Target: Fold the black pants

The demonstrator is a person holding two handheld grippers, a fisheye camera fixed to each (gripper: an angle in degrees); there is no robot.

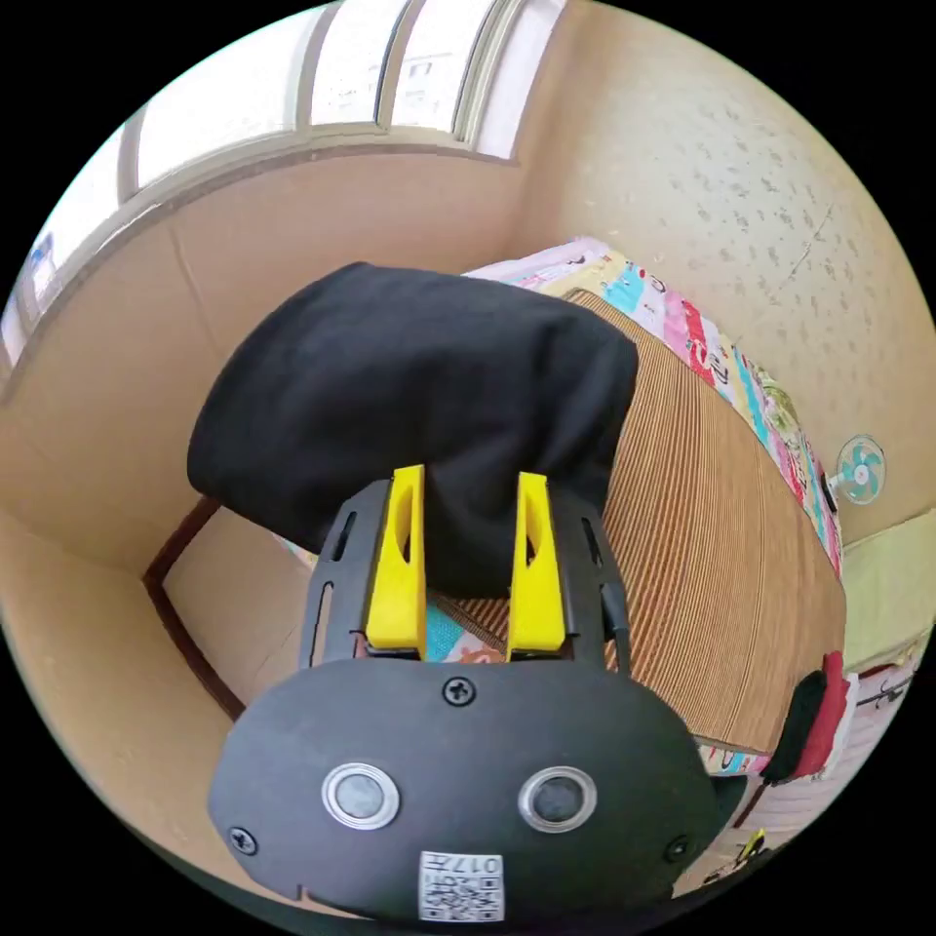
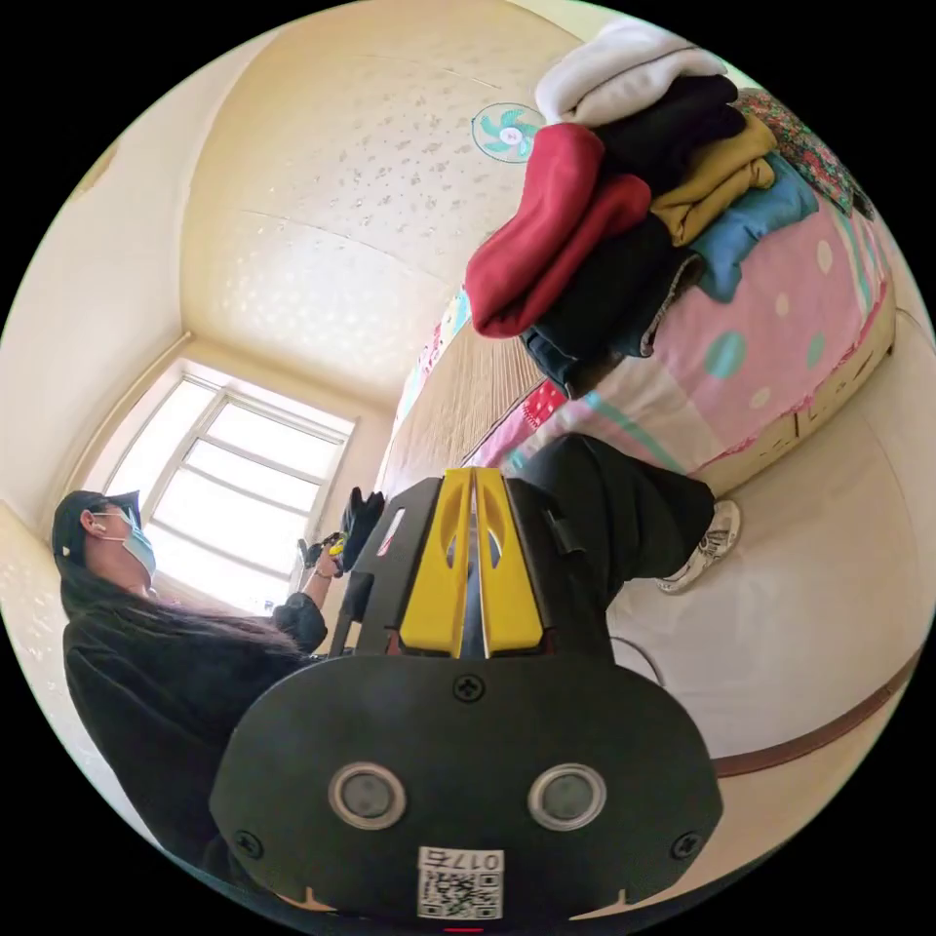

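The black pants point(image 1: 409, 390) hang as a thick folded bundle in the air above the bed. My left gripper point(image 1: 470, 478) is shut on the bundle's near edge, with cloth filling the gap between its yellow jaws. In the right gripper view, my right gripper point(image 2: 473, 475) is held low beside the bed, jaws pressed together with nothing between them. Far off in that view, the person's raised hand holds the left gripper point(image 2: 336, 548) with the black pants point(image 2: 363, 517) in it.
A bamboo mat point(image 1: 721, 546) covers the bed over a patterned sheet point(image 1: 682, 322). A pile of folded clothes point(image 2: 634, 195) sits at the bed's end on a pink quilt point(image 2: 780, 322). A wall fan point(image 1: 858, 470), a window point(image 2: 234, 487), and the person's leg point(image 2: 624, 517) are also in view.
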